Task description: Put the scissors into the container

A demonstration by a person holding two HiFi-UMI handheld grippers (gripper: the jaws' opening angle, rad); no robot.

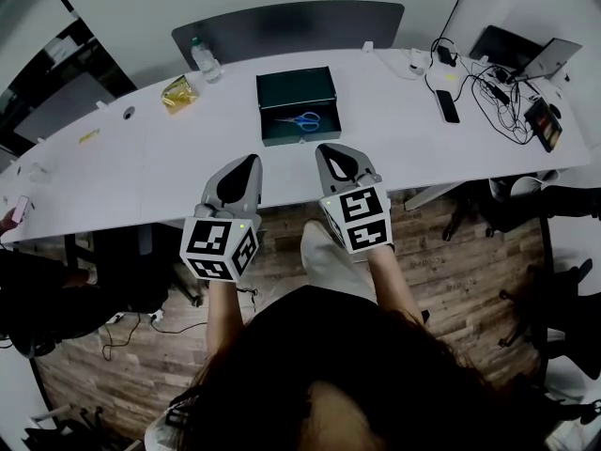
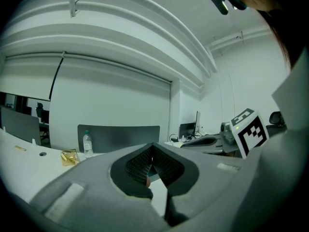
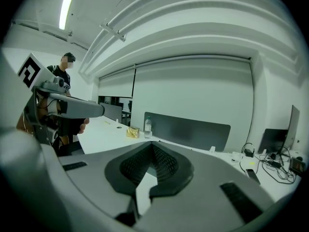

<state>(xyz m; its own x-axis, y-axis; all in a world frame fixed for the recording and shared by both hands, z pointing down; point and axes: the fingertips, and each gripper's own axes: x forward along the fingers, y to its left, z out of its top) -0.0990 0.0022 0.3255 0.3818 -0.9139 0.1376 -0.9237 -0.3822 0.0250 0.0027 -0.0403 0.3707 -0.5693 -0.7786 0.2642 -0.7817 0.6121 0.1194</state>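
A: Where are the blue-handled steel scissors (image 1: pixel 302 120)?
B: Inside the dark green box container (image 1: pixel 297 87). The 2 tools, left gripper (image 1: pixel 250 161) and right gripper (image 1: pixel 326 148), sit closed and empty, near it. Probably just stay clear.

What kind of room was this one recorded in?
Probably an office or meeting room: a long white table carries an open laptop and a tangle of cables at its right end.

Office: long white desk (image 1: pixel 394 130), laptop (image 1: pixel 549 59), tangled cables (image 1: pixel 493 97).
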